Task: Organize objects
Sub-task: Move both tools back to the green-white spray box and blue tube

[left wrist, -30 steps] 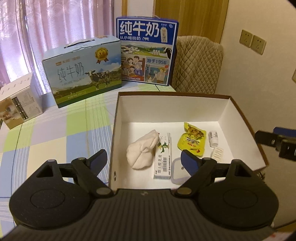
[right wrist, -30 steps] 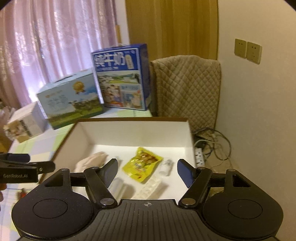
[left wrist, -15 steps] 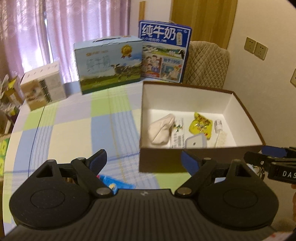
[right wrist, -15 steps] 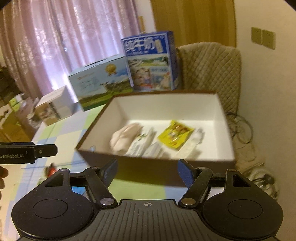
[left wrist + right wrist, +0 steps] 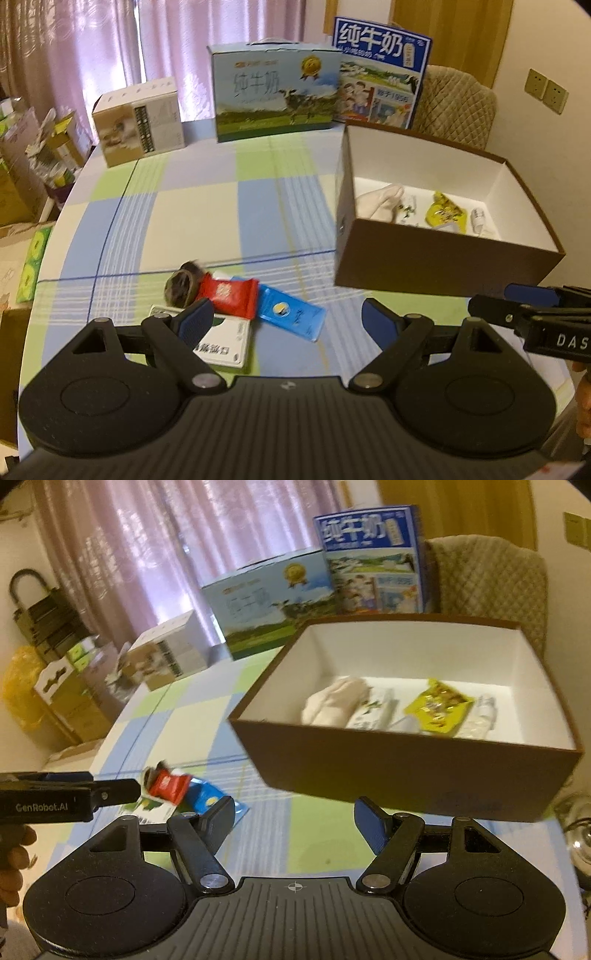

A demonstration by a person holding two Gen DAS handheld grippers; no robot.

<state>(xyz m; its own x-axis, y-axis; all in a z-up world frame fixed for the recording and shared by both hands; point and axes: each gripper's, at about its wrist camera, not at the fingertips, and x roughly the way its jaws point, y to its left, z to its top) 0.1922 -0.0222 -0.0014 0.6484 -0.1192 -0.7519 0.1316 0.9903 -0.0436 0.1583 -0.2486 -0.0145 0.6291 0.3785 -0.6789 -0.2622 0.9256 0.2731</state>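
Home dining room, checked tablecloth [image 5: 207, 206], pink curtains [image 5: 92, 51], milk gift cartons [image 5: 275, 98], quilted chair [image 5: 458, 99]

brown box [image 5: 436, 258] part-filled, packets [image 5: 229, 297] beside it

White card [image 5: 221, 341] partly hidden under left gripper [image 5: 286, 319] finger and red packet [image 5: 229, 295]. Dark round thing [image 5: 181, 286] beside red packet blurred, kind unclear. Brown box [image 5: 443, 266] near wall hides lower part of items inside. Right gripper [image 5: 532, 314] cut by frame edge right of box. Right wrist view motion-blurred; box contents smeared.
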